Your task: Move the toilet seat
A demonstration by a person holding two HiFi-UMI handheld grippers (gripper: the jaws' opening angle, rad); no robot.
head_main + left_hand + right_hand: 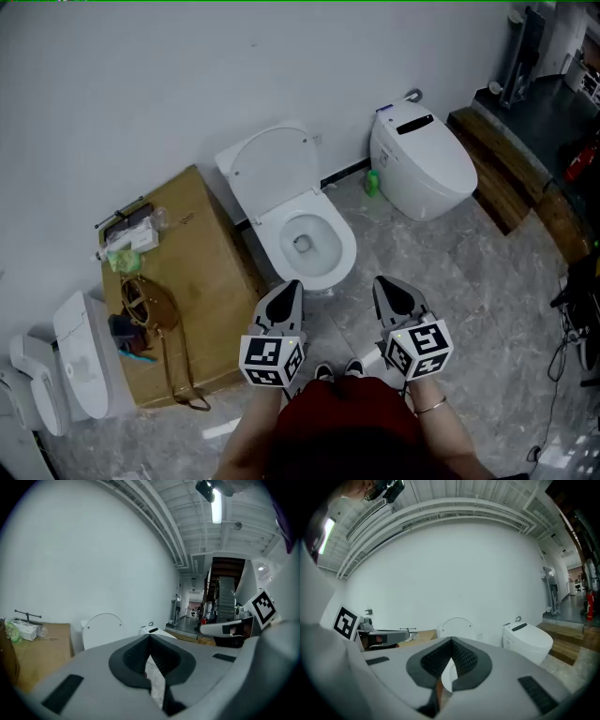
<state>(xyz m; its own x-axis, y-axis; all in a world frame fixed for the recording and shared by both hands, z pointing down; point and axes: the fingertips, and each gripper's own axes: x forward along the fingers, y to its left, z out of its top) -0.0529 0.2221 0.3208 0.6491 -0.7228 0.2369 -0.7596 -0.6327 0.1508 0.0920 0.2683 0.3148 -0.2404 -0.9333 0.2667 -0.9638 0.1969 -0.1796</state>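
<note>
A white toilet stands against the wall with its bowl uncovered. Its seat and lid are raised and lean back on the wall; the lid also shows in the left gripper view and in the right gripper view. My left gripper hovers just in front of the bowl's near rim, shut and holding nothing. My right gripper hangs to the right of the bowl, also shut and holding nothing. Neither gripper touches the toilet.
A large cardboard box with a bag and small items on it stands left of the toilet. A second, closed white toilet is at the right. More white fixtures sit at far left. A wooden step runs at the right.
</note>
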